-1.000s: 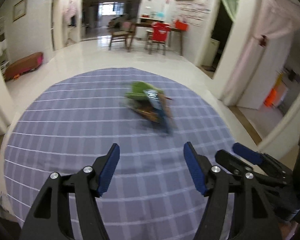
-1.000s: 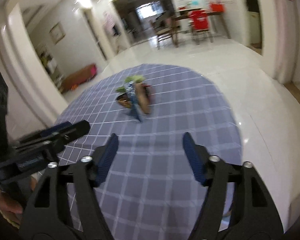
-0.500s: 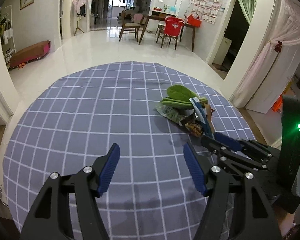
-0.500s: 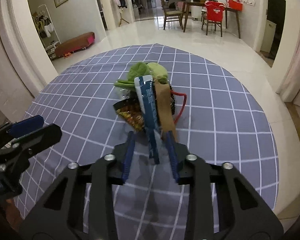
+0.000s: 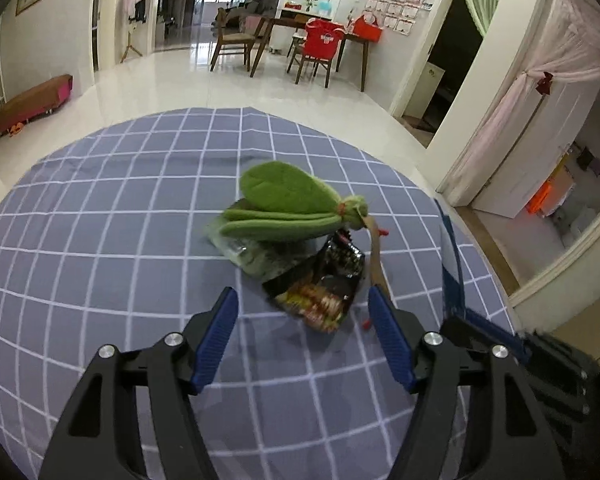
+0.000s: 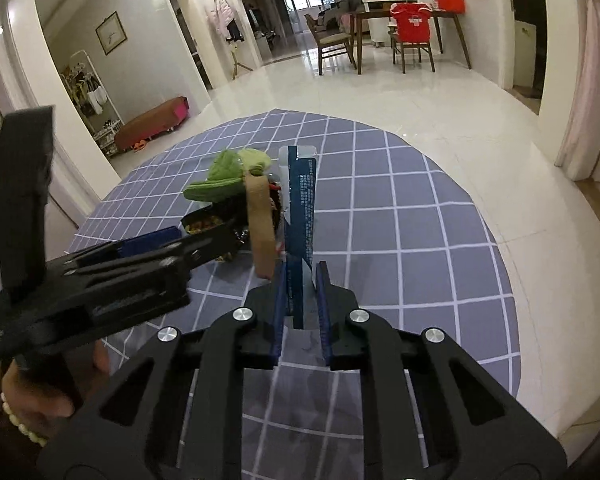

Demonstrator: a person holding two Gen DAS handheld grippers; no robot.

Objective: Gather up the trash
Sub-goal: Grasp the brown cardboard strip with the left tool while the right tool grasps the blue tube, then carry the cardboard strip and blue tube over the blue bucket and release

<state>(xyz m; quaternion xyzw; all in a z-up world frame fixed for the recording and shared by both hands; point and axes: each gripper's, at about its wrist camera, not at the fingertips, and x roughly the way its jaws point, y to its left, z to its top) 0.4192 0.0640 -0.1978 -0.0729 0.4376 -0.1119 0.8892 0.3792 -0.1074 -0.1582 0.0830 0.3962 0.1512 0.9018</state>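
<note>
A small trash heap lies on the checked blue tablecloth (image 5: 100, 240). It holds a green plush leaf (image 5: 284, 204), a clear wrapper (image 5: 252, 254), a dark snack packet (image 5: 320, 288) and a tan strip (image 5: 374, 256). My left gripper (image 5: 302, 328) is open, just short of the snack packet. My right gripper (image 6: 300, 296) is shut on a long blue wrapper (image 6: 302, 208) and holds it up beside the heap. The wrapper also shows at the right in the left wrist view (image 5: 450, 256). The leaf (image 6: 228, 176) and tan strip (image 6: 260, 224) show in the right wrist view.
The round table's far edge (image 5: 244, 109) drops to a glossy tiled floor (image 5: 188, 84). A dining table with chairs (image 5: 312, 48) stands far back. A low bench (image 5: 32, 100) sits at the left wall. The left gripper's body (image 6: 100, 276) crosses the right wrist view.
My right gripper closed on the blue wrapper and lifted it off the heap. My left gripper moved forward and right, toward the snack packet, staying open.
</note>
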